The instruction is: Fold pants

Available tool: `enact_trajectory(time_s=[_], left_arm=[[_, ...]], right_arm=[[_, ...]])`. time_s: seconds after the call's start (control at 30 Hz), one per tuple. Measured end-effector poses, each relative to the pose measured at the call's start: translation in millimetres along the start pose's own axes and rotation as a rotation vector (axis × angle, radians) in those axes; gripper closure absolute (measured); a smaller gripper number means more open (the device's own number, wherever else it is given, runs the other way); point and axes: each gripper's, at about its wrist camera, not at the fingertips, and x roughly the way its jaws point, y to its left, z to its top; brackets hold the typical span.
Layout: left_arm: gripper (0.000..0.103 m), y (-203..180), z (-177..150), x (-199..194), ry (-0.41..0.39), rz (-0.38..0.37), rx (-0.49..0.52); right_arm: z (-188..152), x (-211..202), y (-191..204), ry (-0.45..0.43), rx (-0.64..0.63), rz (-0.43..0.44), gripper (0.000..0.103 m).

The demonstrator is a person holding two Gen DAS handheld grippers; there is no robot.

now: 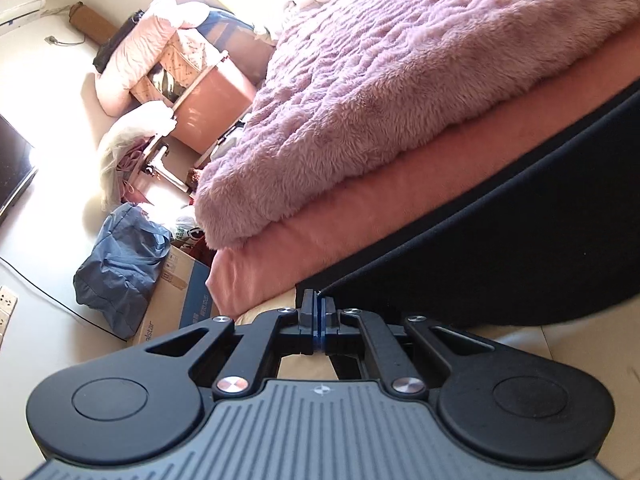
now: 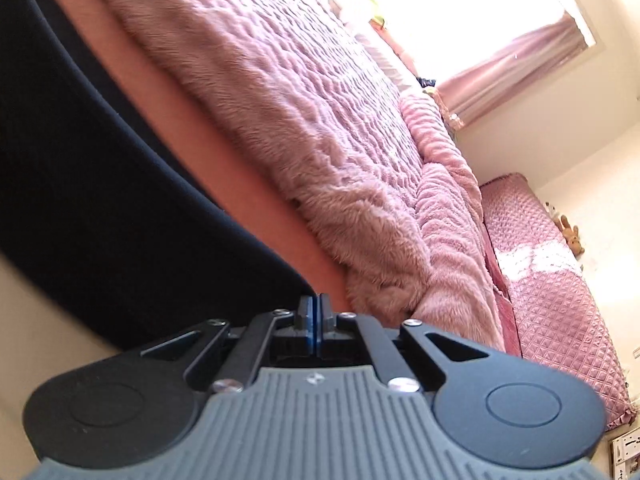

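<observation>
Left gripper (image 1: 319,300) rolled sideways, jaws pinched shut on dark cloth edge, right gripper (image 2: 316,304) likewise rolled, jaws clamped on cloth

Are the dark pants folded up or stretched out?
Stretched out. The dark pants hang as one taut sheet, a corner pinched in the shut left gripper and another in the shut right gripper.

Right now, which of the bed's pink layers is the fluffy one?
The top mauve-pink furry blanket; the salmon-pink smooth sheet beneath it shows no pile, and the dark navy pants lie lower.
</observation>
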Motion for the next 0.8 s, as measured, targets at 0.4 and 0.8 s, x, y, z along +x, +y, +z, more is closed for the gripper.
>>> enact_trajectory(time_s=[0.4,0.8], left_arm=[[0.102,-56.8,43.2,115.5,0.149,-0.020,0.109],[0.102,-54.2,32.0,101.0,0.112,-0.004,0.051]], right_arm=[[21.8,145.0,35.1,0.152,0.019,0.099,0.103],[12.8,138.3,23.3,0.086,0.098,0.100,0.103]])
